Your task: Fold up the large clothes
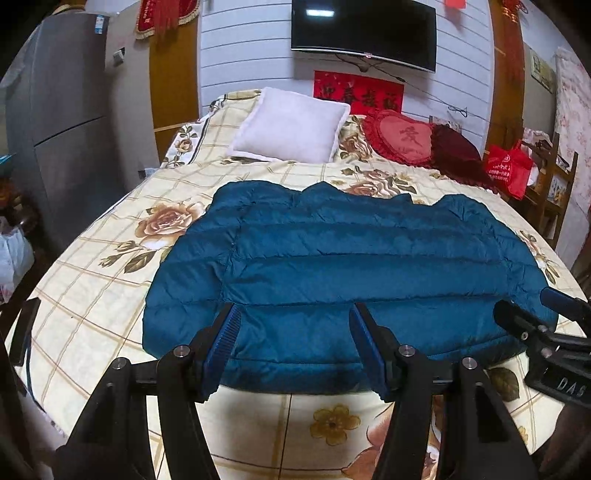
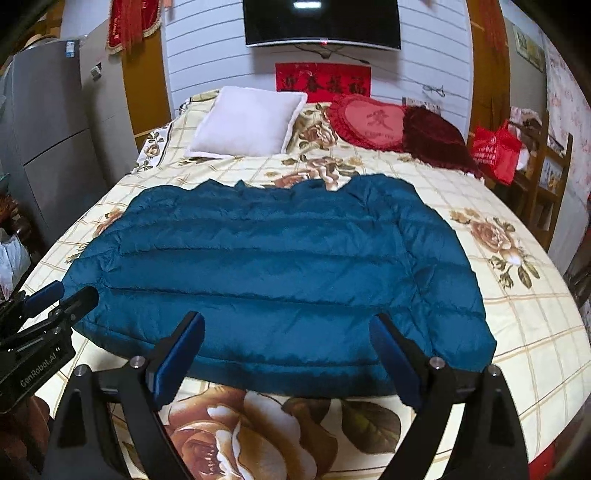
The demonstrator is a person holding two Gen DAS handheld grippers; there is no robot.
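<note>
Blue quilted jacket (image 2: 266, 266) flat on bed (image 2: 517, 332), sleeves tucked out of sight

Television (image 1: 364, 33) top cut off by frame edge. Jacket (image 1: 332, 266) near hem partly hidden behind gripper fingers.

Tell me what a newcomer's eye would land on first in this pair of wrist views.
The blue puffer jacket grabs attention first, spread flat across the near half of the floral bedspread. Next come the left gripper and right gripper, both open and empty over the jacket's near hem. At the far end lie a white pillow and a red heart cushion, under a wall television.
</note>
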